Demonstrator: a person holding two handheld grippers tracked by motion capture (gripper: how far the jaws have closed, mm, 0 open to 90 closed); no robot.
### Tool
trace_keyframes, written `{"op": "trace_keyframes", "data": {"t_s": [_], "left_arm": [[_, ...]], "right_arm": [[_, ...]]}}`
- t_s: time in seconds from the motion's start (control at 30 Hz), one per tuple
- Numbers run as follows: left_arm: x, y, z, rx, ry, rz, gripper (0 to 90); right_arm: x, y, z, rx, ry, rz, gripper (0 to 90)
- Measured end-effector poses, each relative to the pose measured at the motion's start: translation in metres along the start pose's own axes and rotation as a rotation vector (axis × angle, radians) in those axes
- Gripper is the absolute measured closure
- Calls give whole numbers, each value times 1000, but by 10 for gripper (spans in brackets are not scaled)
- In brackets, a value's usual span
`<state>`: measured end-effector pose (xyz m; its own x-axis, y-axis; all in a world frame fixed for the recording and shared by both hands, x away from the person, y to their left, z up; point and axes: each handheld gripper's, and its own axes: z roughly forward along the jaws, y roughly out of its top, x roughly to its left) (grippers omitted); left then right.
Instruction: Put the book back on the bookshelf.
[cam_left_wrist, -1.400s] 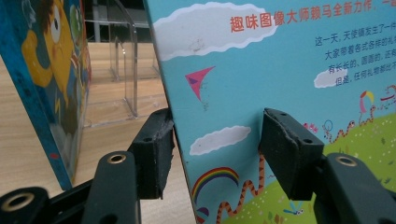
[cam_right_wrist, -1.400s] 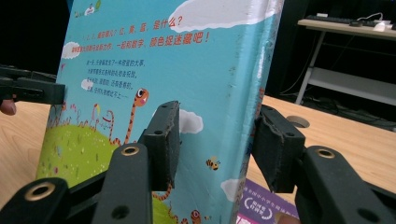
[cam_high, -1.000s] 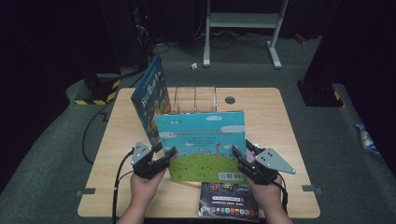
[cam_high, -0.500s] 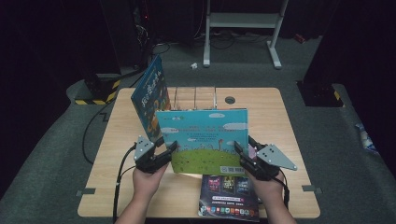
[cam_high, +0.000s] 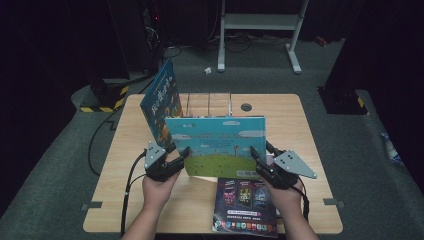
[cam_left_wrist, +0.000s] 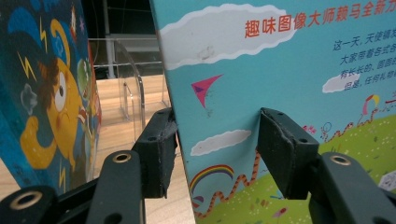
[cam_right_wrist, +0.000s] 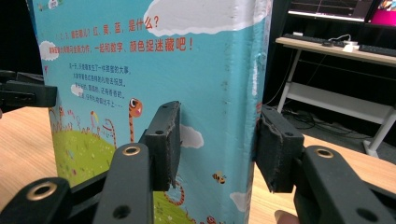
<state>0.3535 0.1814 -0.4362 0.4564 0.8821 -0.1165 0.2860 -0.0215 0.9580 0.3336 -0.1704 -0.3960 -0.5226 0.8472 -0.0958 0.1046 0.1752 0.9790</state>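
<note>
Table: bears everything named below; the person's forearms come in over its near edge.
Held book: upright near the table's middle, its cover facing the person.
Left gripper: at the held book's lower left corner, one jaw in front of the cover and one behind it.
Right gripper: at the held book's lower right corner, jaws either side of its edge.
Second book: upright, behind and left of the held book, turned at an angle to it.
Clear stand: behind the held book, at the far middle of the table, just right of the second book.
Flat book: lying at the near edge, in front of the held book, beside the right hand.
</note>
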Motion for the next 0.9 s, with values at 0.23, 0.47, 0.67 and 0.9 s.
{"op": "trace_keyframes", "data": {"t_s": [0.23, 0.47, 0.67, 0.9], "left_arm": [[2, 1, 3, -3, -7, 4, 472], [4, -3, 0, -5, -16, 6, 472], [6, -8, -3, -7, -19, -6, 471], [6, -10, -5, -8, -20, 1, 469]], "right_arm": [[0, 4, 2, -20, 12, 1, 528], [1, 3, 0, -31, 25, -5, 538], [7, 2, -3, -38, 40, -12, 542], [9, 1, -3, -35, 54, -15, 508]]}}
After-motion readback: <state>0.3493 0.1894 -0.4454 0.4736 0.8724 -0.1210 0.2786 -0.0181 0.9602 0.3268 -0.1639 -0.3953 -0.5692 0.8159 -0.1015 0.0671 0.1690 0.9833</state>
